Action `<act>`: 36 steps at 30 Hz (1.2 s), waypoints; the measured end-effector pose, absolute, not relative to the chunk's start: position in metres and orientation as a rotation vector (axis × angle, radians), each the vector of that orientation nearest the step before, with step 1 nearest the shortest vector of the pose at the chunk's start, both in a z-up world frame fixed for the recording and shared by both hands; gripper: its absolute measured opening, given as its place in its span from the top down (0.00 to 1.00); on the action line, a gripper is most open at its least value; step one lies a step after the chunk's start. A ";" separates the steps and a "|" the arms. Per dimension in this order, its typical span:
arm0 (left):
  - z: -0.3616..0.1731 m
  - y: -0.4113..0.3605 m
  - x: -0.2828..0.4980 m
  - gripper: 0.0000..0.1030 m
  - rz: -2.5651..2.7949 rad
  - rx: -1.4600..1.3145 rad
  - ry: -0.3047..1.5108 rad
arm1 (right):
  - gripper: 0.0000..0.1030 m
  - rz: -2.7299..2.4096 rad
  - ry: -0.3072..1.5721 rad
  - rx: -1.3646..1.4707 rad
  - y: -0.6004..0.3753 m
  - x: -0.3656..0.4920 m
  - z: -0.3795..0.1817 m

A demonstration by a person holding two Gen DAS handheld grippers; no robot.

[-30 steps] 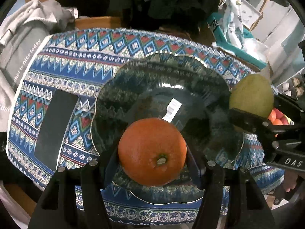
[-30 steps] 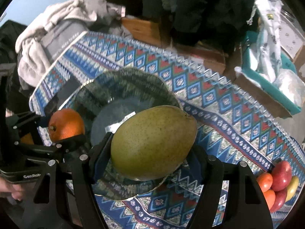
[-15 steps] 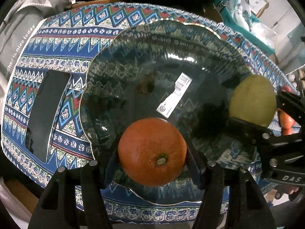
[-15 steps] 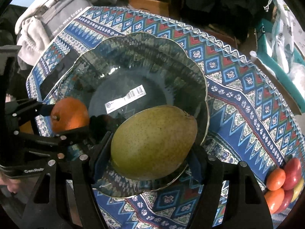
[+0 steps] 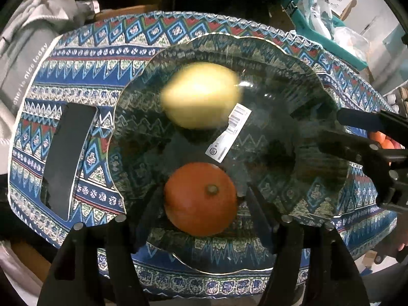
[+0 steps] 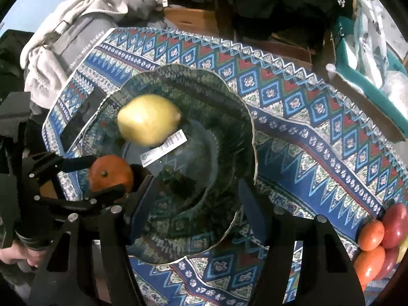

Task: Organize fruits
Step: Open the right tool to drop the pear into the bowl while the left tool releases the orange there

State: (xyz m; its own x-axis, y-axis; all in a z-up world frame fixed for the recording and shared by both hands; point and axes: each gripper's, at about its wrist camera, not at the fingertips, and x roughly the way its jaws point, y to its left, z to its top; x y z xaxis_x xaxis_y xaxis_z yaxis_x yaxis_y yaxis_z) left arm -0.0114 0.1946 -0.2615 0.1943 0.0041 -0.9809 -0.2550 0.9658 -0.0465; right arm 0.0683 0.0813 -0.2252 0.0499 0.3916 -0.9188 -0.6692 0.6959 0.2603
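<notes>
1. Left wrist view: the left gripper point(image 5: 201, 199) hangs almost straight down over the dark, scallop-edged glass bowl point(image 5: 293, 58), with the round orange citrus fruit point(image 5: 201, 199) between its black fingers. The jaws are opening; a gap shows at the right finger, so I judge the orange is being let go onto the bowl's near slope rather than carried.
2. The yellow-green mango point(image 5: 200, 95) lies blurred on the bowl's far side, apparently rolling free of any grip, just beside the white barcode sticker point(image 5: 229, 132) seen through the glass.
3. Right wrist view: the right gripper point(image 6: 193, 193) stands above the bowl's near rim with nothing between its fingers; its jaws are closing on air. The mango point(image 6: 149, 119) is well clear of it.
4. The bowl holds 2 fruits; they lie apart, with the sticker between them.
5. Outside the bowl, a cluster of red and orange fruits point(image 6: 380, 234) waits at the right edge of the blue patterned tablecloth point(image 6: 306, 117). A flat black rectangular object point(image 5: 66, 153) lies left of the bowl.
6. By my reading, sorting is partway, with those loose fruits left.
</notes>
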 end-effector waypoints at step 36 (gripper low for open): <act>-0.130 0.115 -0.002 0.22 0.035 -0.081 1.099 | 0.33 0.648 0.978 -0.207 -0.030 0.049 -0.084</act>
State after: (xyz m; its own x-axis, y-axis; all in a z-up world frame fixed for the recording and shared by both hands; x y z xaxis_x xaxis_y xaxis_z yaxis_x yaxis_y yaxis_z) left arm -0.0018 0.1151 -0.1301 0.4544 -0.0119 -0.8907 -0.0684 0.9965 -0.0482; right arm 0.0488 -0.0296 -0.0845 0.3893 0.4154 -0.8221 -0.5950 0.7948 0.1198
